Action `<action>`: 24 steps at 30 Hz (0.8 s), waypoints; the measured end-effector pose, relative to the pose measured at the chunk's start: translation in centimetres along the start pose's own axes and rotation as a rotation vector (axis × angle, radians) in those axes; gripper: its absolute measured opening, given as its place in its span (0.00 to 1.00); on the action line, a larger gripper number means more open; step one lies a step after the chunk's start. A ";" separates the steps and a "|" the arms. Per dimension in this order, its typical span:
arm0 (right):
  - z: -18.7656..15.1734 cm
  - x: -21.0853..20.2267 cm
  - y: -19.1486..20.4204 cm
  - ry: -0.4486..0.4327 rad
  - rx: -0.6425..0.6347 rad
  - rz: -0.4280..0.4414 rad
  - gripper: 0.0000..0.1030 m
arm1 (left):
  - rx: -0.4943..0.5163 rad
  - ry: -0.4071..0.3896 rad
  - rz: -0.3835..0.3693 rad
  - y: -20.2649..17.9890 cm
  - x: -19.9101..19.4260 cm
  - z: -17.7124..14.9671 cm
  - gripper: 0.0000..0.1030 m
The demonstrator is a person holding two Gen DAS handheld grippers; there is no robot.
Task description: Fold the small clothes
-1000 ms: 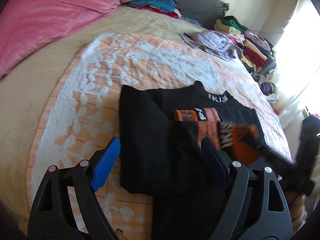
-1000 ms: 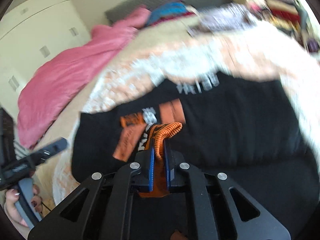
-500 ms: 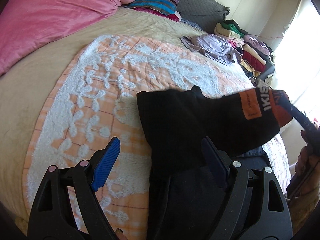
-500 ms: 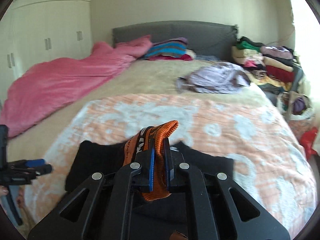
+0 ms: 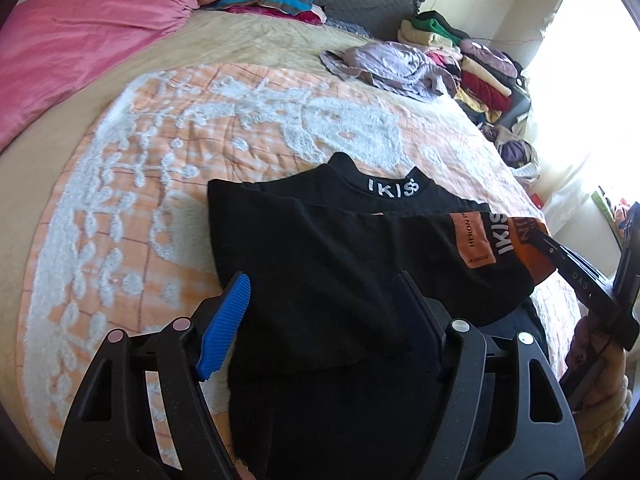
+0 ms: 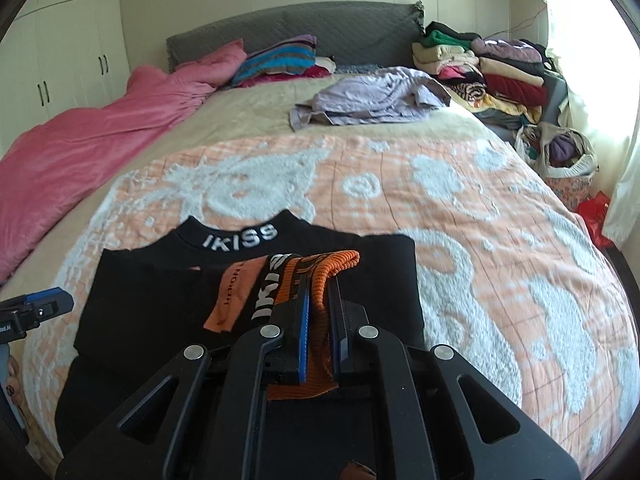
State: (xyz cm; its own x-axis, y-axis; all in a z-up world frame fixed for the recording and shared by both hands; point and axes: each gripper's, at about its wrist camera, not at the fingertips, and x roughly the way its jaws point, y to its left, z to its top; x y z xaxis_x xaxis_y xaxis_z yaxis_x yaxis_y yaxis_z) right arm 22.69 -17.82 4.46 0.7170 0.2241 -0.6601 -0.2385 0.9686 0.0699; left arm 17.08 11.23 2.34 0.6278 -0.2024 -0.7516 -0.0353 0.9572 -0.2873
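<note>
A black top (image 5: 320,248) with a white-lettered collar (image 5: 394,188) lies on the orange and white blanket (image 5: 200,128); it also shows in the right wrist view (image 6: 160,300). My right gripper (image 6: 320,304) is shut on the top's orange ribbed sleeve cuff (image 6: 332,268) and holds the sleeve stretched to the right, above the body. It shows at the right in the left wrist view (image 5: 560,256). My left gripper (image 5: 320,308) is open, low over the top's near left part, holding nothing.
A pink duvet (image 5: 72,40) covers the bed's left side. A crumpled lilac garment (image 6: 372,96) lies at the far side. Stacked folded clothes (image 6: 492,68) and a bag of clothes (image 6: 560,152) stand at the right, near the bright window.
My right gripper carried the orange cuff from over the top's middle out to the right, unfolding the sleeve, then lowered it. The collar lettering is visible again. My left gripper stayed open.
</note>
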 end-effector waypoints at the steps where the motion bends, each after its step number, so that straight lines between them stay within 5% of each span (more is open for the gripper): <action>1: -0.2 0.1 -0.2 0.005 0.000 -0.004 0.07 | 0.003 0.006 0.005 -0.2 0.2 -0.1 0.64; 10: -0.9 0.9 -0.7 0.041 0.018 -0.064 0.11 | 0.014 0.049 0.019 -0.5 2.4 -0.2 0.69; 18: -1.6 0.5 -1.7 0.055 0.076 -0.035 0.31 | 0.039 0.061 0.015 -1.3 3.2 -0.5 0.69; 21: -2.0 0.6 -0.6 0.076 0.052 0.020 0.36 | 0.083 0.105 0.021 -1.9 4.1 -1.1 0.53; 24: -2.4 1.0 1.1 0.098 0.009 0.049 0.42 | 0.110 0.150 0.044 -1.9 5.1 -2.0 0.51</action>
State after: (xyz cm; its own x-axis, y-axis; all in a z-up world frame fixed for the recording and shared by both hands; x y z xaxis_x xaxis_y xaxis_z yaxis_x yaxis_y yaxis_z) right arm 21.57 -16.76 2.09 0.6368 0.2605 -0.7257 -0.2657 0.9577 0.1106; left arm 18.82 8.01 -2.16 0.5038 -0.1810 -0.8446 0.0309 0.9809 -0.1918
